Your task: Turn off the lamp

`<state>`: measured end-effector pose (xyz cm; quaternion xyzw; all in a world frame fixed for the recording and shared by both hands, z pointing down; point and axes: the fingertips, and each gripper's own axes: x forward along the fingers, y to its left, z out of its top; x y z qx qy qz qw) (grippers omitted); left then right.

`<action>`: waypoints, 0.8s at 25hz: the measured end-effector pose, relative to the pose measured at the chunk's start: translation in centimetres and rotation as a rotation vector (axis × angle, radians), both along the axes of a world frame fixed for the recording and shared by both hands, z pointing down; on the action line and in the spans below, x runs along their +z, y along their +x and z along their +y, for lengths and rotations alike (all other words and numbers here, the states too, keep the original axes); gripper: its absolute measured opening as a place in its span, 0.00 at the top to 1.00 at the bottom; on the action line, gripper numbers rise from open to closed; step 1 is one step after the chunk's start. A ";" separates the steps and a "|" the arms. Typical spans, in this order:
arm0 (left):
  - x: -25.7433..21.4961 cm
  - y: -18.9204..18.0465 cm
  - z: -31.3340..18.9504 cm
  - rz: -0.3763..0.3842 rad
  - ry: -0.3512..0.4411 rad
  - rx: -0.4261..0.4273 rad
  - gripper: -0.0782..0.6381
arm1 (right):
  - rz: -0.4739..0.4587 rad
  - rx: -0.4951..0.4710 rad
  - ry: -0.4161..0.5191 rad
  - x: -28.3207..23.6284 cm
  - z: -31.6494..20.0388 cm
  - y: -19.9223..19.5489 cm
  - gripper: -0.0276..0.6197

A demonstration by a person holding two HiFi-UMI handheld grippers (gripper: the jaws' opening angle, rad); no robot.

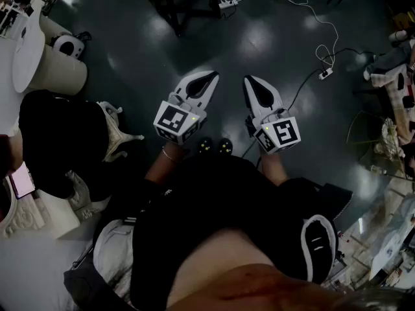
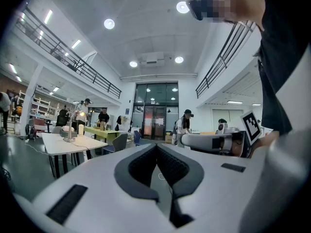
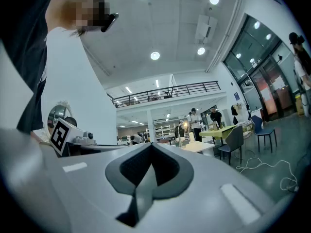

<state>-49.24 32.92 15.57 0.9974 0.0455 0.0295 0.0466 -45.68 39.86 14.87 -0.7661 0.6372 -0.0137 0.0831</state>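
Left gripper view: lamp [image 2: 72, 129] lit, on white tabletop [image 2: 58, 143], well apart from you. Left hand-held gripper [image 2: 156, 146], right hand-held gripper [image 3: 150, 145] pressed together, empty. Risk: switch unseen; your blind poke could tip lamp off tabletop.

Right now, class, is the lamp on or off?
On: the lamp glows bright above the white table in both gripper views.

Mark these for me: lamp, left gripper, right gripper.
lamp [image 2: 70, 139]: left gripper view, on its base, standing on the white table.
left gripper [image 1: 212, 77]: head view, where the tips of its fingers meet.
right gripper [image 1: 249, 80]: head view, where the tips of its fingers meet.
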 end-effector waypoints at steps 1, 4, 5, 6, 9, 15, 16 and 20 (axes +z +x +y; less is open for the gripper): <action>-0.2 0.0 0.0 0.000 -0.001 0.002 0.88 | -0.001 0.003 0.003 -0.2 -0.1 -0.1 0.96; -0.5 0.0 -0.1 0.002 -0.007 0.005 0.88 | -0.003 0.012 0.009 -0.4 -0.1 0.0 0.96; -0.5 0.1 0.0 0.003 -0.007 0.007 0.88 | -0.004 0.015 0.009 -0.4 0.0 0.1 0.96; -0.5 0.2 0.0 0.003 -0.006 0.010 0.88 | -0.004 0.020 0.009 -0.3 0.1 0.2 0.96; 0.2 0.3 0.3 0.014 0.011 0.031 0.88 | -0.010 0.031 0.016 -0.3 0.5 0.5 0.96; 0.0 0.2 0.5 0.010 -0.008 0.021 0.88 | -0.037 0.036 0.033 -0.3 0.7 0.7 0.96; 0.0 0.2 0.5 0.012 -0.020 0.019 0.88 | -0.039 0.034 0.036 -0.3 0.7 0.8 0.96; 0.0 0.2 0.5 0.007 -0.029 0.002 0.88 | -0.039 0.024 0.039 -0.3 0.9 0.9 0.96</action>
